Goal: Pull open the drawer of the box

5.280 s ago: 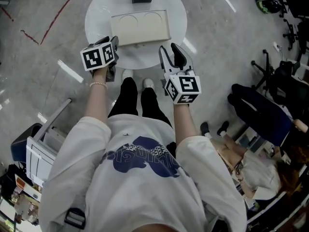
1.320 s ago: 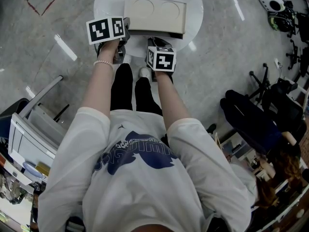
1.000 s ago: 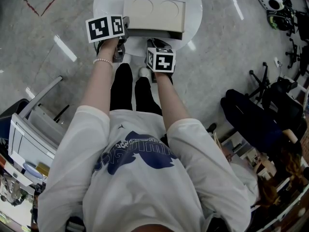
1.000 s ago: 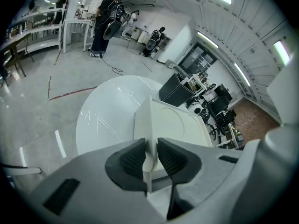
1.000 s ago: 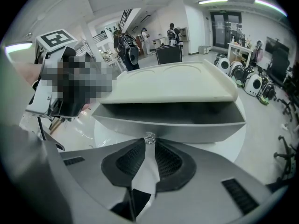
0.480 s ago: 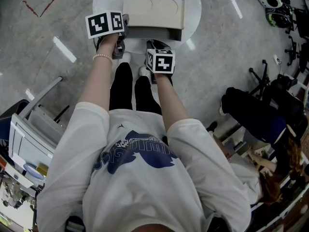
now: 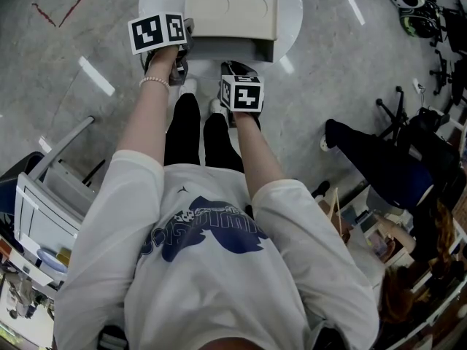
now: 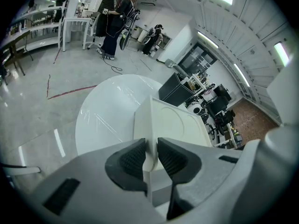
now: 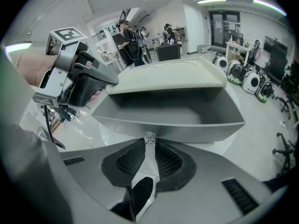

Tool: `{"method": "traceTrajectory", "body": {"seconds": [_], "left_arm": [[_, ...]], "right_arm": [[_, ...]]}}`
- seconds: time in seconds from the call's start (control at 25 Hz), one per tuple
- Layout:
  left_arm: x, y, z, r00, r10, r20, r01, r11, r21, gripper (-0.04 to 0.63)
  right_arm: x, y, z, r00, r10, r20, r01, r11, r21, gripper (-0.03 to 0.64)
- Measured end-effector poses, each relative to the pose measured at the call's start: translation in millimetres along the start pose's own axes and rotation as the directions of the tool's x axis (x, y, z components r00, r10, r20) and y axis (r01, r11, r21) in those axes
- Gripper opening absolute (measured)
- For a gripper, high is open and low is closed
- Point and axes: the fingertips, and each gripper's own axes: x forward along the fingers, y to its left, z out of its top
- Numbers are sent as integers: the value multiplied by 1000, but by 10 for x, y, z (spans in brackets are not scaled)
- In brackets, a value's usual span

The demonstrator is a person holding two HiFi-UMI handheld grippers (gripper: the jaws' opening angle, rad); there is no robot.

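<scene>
1. The right gripper [image 9: 149,148] pinches the drawer's small clear knob [image 9: 149,137], jaws nearly together, for pulling.
2. The drawer [image 9: 187,125] stands partly out.
3. The left gripper [image 8: 150,157] clamps the box [image 8: 173,120] by its corner, steadying it on the round table [image 8: 103,115].

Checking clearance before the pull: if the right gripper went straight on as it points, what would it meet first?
The drawer's grey front wall. The right gripper is shut on the small clear knob there, so it seems to have no free way ahead.
</scene>
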Motion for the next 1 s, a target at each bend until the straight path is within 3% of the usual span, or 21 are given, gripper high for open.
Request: {"method": "traceTrajectory", "body": {"seconds": [1.0], "left_arm": [[24, 21, -16, 1000, 4, -7, -4, 1000, -13, 91]], "right_arm": [[-98, 72, -287, 1000, 20, -18, -21, 1000, -19, 60]]}}
